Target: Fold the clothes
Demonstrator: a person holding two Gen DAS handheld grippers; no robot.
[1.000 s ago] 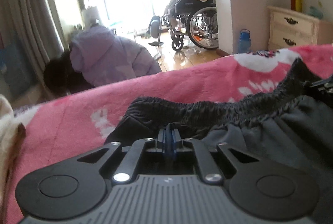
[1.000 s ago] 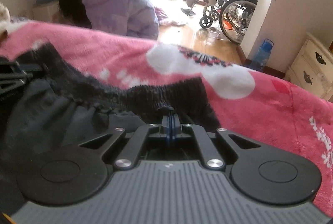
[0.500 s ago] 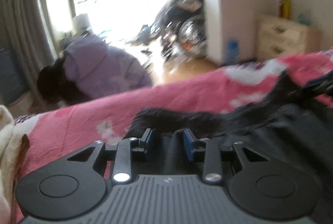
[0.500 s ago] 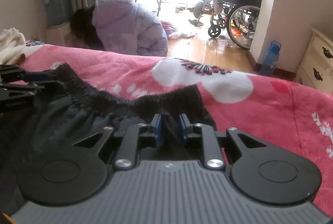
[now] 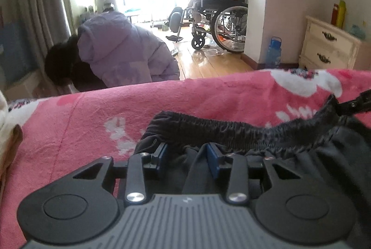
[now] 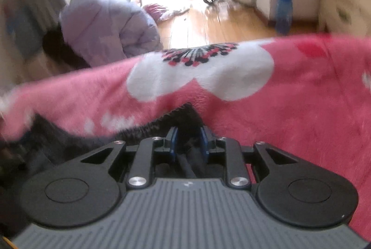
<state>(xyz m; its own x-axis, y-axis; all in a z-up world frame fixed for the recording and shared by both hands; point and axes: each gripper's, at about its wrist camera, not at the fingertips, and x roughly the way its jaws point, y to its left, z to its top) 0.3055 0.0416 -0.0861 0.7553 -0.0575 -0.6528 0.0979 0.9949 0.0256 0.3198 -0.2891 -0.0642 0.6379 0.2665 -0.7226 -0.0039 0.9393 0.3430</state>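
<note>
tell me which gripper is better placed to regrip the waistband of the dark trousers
Left, probably. The left gripper is open with the waistband just ahead of its pads, in a steady view. The right gripper, also open, sits at the waistband's end; its view is blurred.

Trousers (image 5: 289,156) on blanket (image 5: 208,98), wheelchair (image 5: 220,24) behind.

No legible text, labels or nos. — just faint, unreadable lettering on the wheelchair (image 5: 218,24) backrest.
</note>
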